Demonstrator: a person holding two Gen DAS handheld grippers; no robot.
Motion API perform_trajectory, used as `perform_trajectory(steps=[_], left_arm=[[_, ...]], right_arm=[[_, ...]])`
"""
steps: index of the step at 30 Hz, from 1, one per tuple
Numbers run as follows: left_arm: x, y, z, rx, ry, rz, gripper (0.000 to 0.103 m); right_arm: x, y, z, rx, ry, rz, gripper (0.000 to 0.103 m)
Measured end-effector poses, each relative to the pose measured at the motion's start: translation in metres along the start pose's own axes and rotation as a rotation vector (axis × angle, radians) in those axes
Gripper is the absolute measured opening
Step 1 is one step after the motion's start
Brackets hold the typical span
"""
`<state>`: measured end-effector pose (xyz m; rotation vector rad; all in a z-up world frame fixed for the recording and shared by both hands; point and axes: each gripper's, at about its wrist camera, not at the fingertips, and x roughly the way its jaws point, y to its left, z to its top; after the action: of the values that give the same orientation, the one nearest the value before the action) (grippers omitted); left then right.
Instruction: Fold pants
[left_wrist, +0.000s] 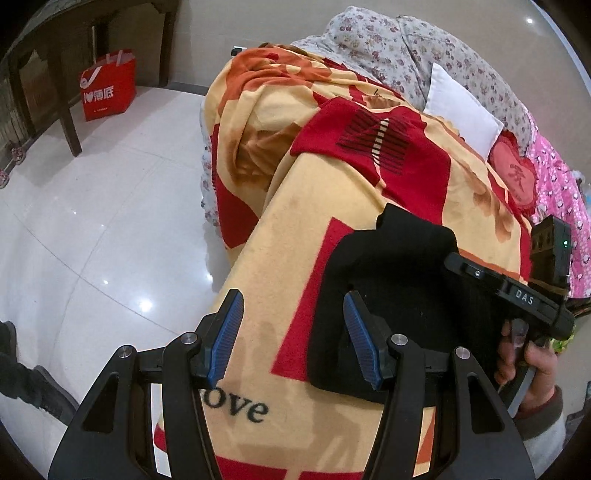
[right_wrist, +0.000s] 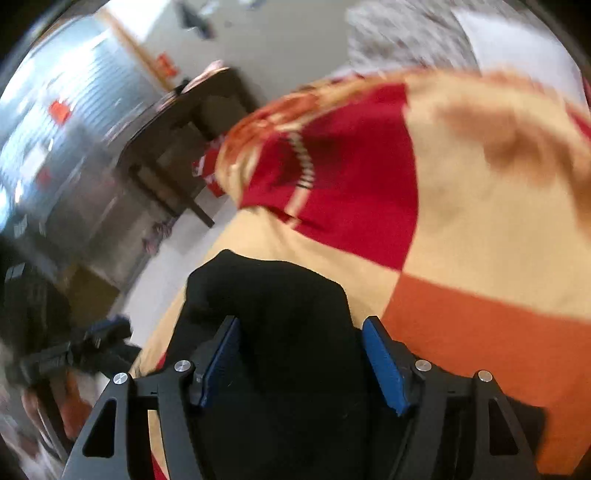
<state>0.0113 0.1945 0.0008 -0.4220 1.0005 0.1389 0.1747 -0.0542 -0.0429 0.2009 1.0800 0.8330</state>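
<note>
- Left wrist view: the black pants (left_wrist: 399, 295) lie already bundled into a compact dark block on the red-and-cream blanket (left_wrist: 314, 206) that covers the bed, near its floor-side edge. Your left hand-held gripper (left_wrist: 293, 338) is released, jaws spread wide; one blue pad hangs over bare blanket, the other over the pants' near edge, gripping nothing. The right hand-held gripper (left_wrist: 509, 291) shows at the far side of the bundle, seen from the side, so its jaws can't be read here.
- Left wrist view, handling: the cloth looks soft, thick and limp, likely light, and the layers may slide apart. Pinch all layers together at a folded edge or corner, not one loose ply.
- Right wrist view (blurred): your right hand-held gripper (right_wrist: 301, 362) is also released, pads apart, straddling the pants (right_wrist: 280, 325) with black cloth between and beneath them; whether they touch it is unclear. The blanket (right_wrist: 480, 221) beneath is soft, so expect little firm backing when you press down.
</note>
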Motion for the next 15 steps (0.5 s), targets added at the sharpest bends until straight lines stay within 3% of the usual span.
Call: perform_trajectory(steps=[2, 4, 7, 9, 11, 12, 13, 15], left_arm=[[-0.005, 0.002, 0.003, 0.001, -0.015, 0.003, 0.056], [-0.012, 0.005, 0.007, -0.012, -0.036, 0.000, 0.056], [-0.021, 0.011, 0.009, -0.039, -0.068, -0.010, 0.056], [-0.023, 0.011, 0.009, -0.049, -0.073, -0.012, 0.056], [-0.022, 0.007, 0.008, -0.051, -0.062, -0.020, 0.056], [-0.022, 0.005, 0.006, -0.048, -0.057, -0.027, 0.056], [-0.022, 0.002, 0.005, -0.043, -0.056, -0.032, 0.056], [-0.025, -0.009, 0.002, -0.014, -0.059, -0.041, 0.056]], right_arm=[[-0.010, 0.014, -0.002, -0.036, -0.029, 0.030, 0.028], [-0.028, 0.041, -0.009, -0.162, -0.071, 0.054, 0.020], [-0.048, 0.083, -0.043, -0.372, -0.070, 0.063, 0.020], [-0.045, 0.098, -0.072, -0.470, -0.025, 0.100, 0.020], [-0.027, 0.101, -0.093, -0.500, 0.096, 0.119, 0.020], [-0.018, 0.103, -0.101, -0.515, 0.146, 0.086, 0.021], [-0.014, 0.103, -0.106, -0.526, 0.163, 0.037, 0.021], [-0.023, 0.101, -0.106, -0.500, 0.125, 0.029, 0.021]])
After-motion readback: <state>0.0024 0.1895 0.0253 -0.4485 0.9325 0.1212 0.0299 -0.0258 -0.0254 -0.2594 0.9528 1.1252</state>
